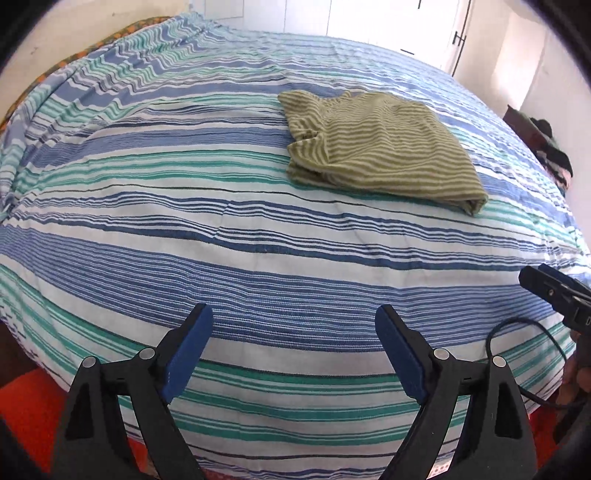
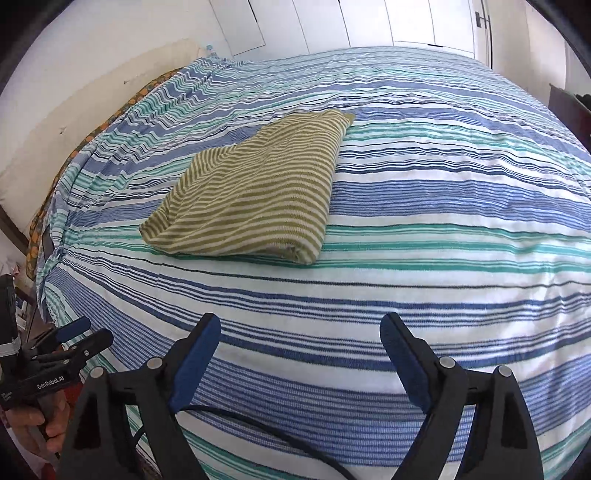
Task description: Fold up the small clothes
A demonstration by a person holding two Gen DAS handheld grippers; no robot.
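Note:
A small olive-and-white striped garment (image 1: 380, 147) lies folded in a flat bundle on the bed, also seen as the garment (image 2: 255, 195) in the right wrist view. My left gripper (image 1: 293, 332) stands open over the near part of the bed, well short of the garment, nothing between its blue pads. My right gripper (image 2: 301, 339) is likewise open and empty, with the garment ahead and slightly to the left. The left gripper (image 2: 79, 338) shows at the lower left of the right wrist view, held by a hand.
A blue, teal and white striped bedspread (image 1: 184, 221) covers the whole bed. White wardrobe doors (image 2: 369, 22) stand behind it. Dark clothes (image 1: 554, 147) lie at the right edge. A black cable (image 2: 258, 421) crosses below my right gripper. Orange fabric (image 1: 29, 406) shows at lower left.

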